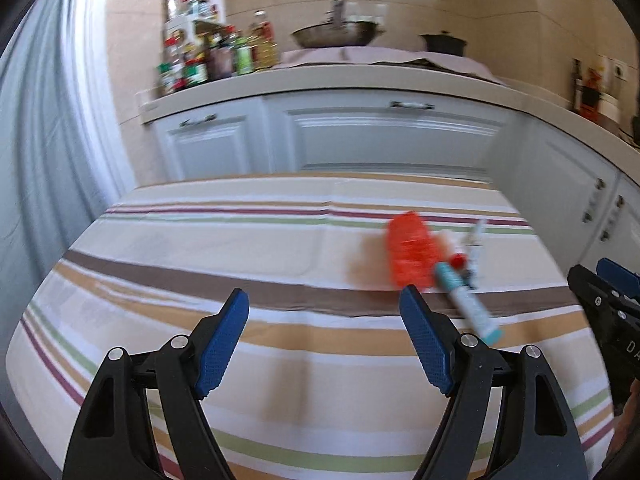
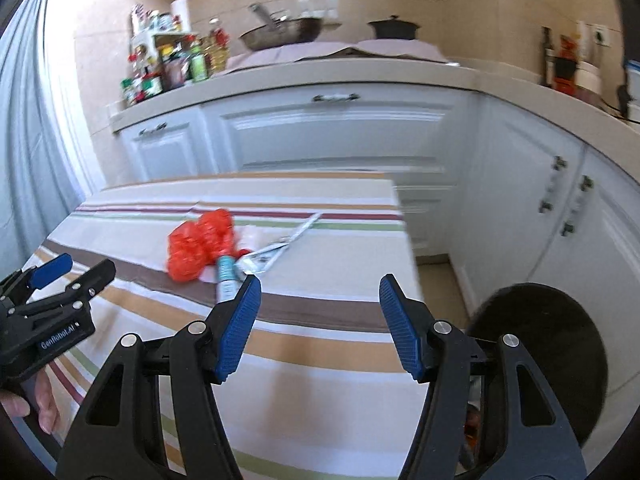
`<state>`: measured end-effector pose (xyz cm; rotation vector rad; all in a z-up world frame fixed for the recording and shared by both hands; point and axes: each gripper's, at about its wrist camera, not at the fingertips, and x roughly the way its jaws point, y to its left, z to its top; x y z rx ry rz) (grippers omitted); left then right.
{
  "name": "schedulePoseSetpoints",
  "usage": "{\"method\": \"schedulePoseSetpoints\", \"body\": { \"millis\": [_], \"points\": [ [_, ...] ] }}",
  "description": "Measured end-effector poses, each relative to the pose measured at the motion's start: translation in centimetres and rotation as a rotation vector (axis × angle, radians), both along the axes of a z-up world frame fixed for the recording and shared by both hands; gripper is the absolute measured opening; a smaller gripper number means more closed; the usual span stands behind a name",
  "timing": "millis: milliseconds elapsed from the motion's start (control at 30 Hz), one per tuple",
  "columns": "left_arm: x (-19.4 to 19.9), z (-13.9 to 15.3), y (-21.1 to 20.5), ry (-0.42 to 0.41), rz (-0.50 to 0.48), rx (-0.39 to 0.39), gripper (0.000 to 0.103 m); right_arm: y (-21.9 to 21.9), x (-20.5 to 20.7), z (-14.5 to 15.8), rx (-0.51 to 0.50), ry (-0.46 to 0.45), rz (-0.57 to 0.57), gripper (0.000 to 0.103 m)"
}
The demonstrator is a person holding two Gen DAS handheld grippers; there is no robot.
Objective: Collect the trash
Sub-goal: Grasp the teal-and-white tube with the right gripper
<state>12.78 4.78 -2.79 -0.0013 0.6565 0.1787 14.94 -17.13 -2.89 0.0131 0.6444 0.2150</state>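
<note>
Here's the trash: a crumpled orange-red plastic bag [image 1: 410, 254] lying on the striped tablecloth [image 1: 200, 240], and touching it at its five o'clock side a teal-and-white tube [image 1: 466, 300], with a small red cap [image 1: 459, 259] and a scrap of printed wrapper [image 1: 476, 240] bunched just beside. From the left wrist view the whole pile sits at about one o'clock, just beyond the right-hand pad.

By the look of it the bag is light, soft and crinkly; it should squash to nothing, so a pinch on any raised fold near its middle ought to do. The tube looks stiff and smooth, probably slippery, best taken across its barrel, not at the ends. The wrapper is thin and flat, awkward to get under.

Left gripper [image 1: 324, 312]: jaws spread wide, nothing between them, only cloth. Right gripper [image 2: 320, 300]: spread too, somewhat narrower, also empty.

The right wrist view puts the bag [image 2: 200, 240] at eleven o'clock, the tube [image 2: 226, 276] partly hidden behind its left pad, and the wrapper [image 2: 288, 242] stretched out long toward one o'clock. It alone shows the table's right edge and a round dark bin [image 2: 560, 340] on the floor at four o'clock, plausibly where the trash goes, plus a hand [image 2: 28, 400] holding the left gripper [image 2: 76, 268]. The left view shows only the right gripper's [image 1: 600, 276] tip at three o'clock.
</note>
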Motion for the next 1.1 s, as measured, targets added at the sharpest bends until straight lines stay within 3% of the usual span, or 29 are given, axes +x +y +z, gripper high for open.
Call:
{"method": "schedulePoseSetpoints", "body": {
  "millis": [533,633,800,967,1100],
  "points": [
    [0.6,-2.1,8.6,0.069,0.155,-0.034,0.075,7.0,3.8,-3.0,-0.067,0.135,0.13,0.059],
    [0.8,-2.4,9.0,0.094,0.152,-0.061,0.076,7.4,4.6,-3.6,-0.084,0.177,0.137,0.048],
    [1.3,-3.0,8.7,0.136,0.121,-0.061,0.077,7.9,5.5,-4.8,-0.097,0.251,0.149,0.042],
    [1.4,-3.2,8.7,0.151,0.11,-0.072,0.077,8.1,5.1,-4.8,-0.121,0.245,0.166,0.021],
    [1.5,-3.2,8.5,0.154,0.109,-0.069,0.077,8.0,4.9,-4.6,-0.102,0.242,0.18,0.019]
  ]
}}
